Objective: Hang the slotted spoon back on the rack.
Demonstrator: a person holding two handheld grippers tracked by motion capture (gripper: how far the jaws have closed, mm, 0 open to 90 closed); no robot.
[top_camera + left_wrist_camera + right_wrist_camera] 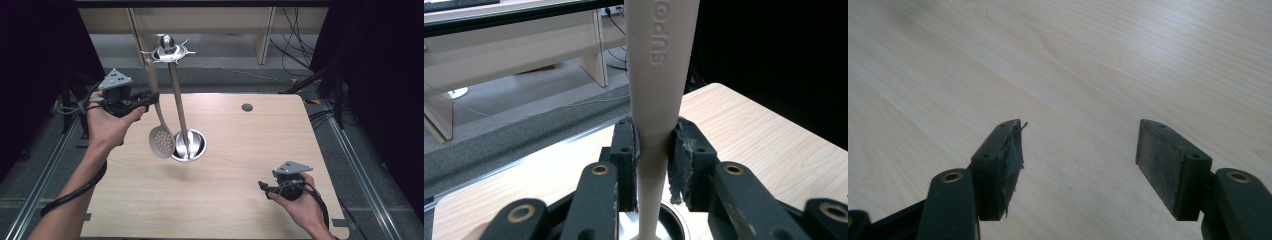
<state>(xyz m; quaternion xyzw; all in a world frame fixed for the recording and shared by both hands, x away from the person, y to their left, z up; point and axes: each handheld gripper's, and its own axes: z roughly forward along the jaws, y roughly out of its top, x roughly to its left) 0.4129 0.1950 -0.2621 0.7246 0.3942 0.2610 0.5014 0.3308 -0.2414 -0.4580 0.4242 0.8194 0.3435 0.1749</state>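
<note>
My right tool (pixel 264 186) sits nearest to me at the near right of the table (pixel 240 200), held low in my right hand (pixel 300 205) with its jaws pointing left across the wood. In the right gripper view its 2 black jaws stand wide apart and released, with bare pale wood grain between them; the left pad (pixel 1010 155) has a frayed, peeling covering.

Farther away, at the left edge of the table, my left hand (pixel 107 125) holds my left tool (pixel 150 100) raised above the surface. It is clenched on the beige handle of a slotted spoon (pixel 161 140). In the left gripper view the 2 pads (pixel 676 160) press on either side of the narrow part of the handle (pixel 659 75), which widens above them and carries raised lettering. In the high view the spoon hangs tilted, its round perforated head low and just left of the stand's base, its handle top reaching up toward the stand's crown.

Beyond the spoon, near the middle of the table, stands a metal utensil stand (pixel 189 145): a round shiny base, a tall pole, and a star-shaped crown of hooks (pixel 168 50) at the top.

Farther still, a small dark round grommet (pixel 247 107) sits in the table near its far edge. Past the table lie grey floor and pale wooden furniture legs (pixel 262 35).
</note>
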